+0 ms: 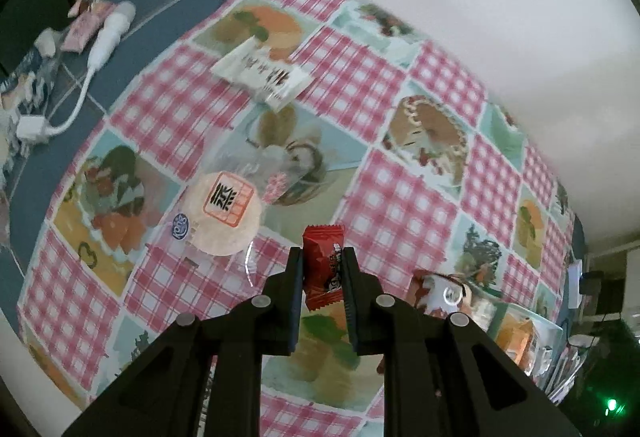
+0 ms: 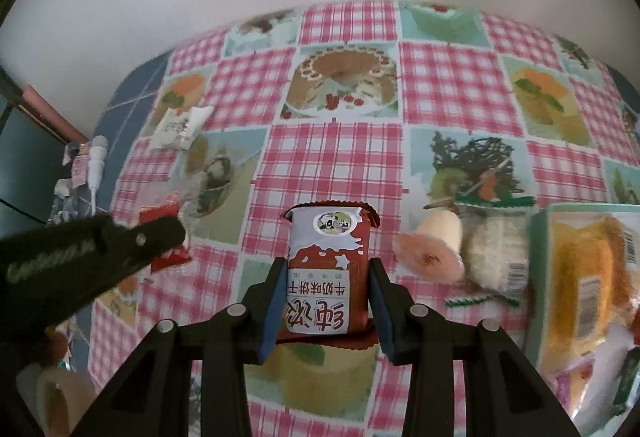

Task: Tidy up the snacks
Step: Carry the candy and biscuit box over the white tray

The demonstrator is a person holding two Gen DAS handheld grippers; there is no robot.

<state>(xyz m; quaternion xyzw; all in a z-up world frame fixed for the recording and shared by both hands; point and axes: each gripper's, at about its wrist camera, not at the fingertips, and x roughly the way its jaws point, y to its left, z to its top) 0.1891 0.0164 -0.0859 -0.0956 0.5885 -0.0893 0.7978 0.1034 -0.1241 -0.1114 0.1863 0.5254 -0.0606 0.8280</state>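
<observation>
**Both grippers loaded, snacks carried above the table**

Left wrist view: a small red candy packet (image 1: pixel 322 269) is pinched between the narrowly spaced jaws of the left gripper (image 1: pixel 322 257), its crimped top standing above the fingertips. The gripper is held above the checked tablecloth (image 1: pixel 400 205), tilted forward and down. Just ahead and to the left lies a round rice cracker in a clear wrapper (image 1: pixel 224 211); farther off rests a white sachet (image 1: pixel 262 75). A pile of packets (image 1: pixel 480 309) is seen at the right edge, and a white cable (image 1: pixel 100 49) lies on the blue cloth beyond.

Right wrist view: a brown milk-biscuit packet (image 2: pixel 328 273) is clamped upright by the right gripper (image 2: pixel 328 269), whose jaws are set about as wide as the packet. The gripper appears level and raised over the table, though contact below cannot be told. The left gripper (image 2: pixel 160 237) is seen reaching in from the left with the red packet. To the right, a pink-capped jelly cup (image 2: pixel 434 247), a white wrapped cake (image 2: pixel 496 257) and a boxed yellow cake (image 2: pixel 584 285) are grouped together.

The step in hand is judged to be transport. Next, each snack would probably need to be carried to a matching group and released there without the neighbours being disturbed.
</observation>
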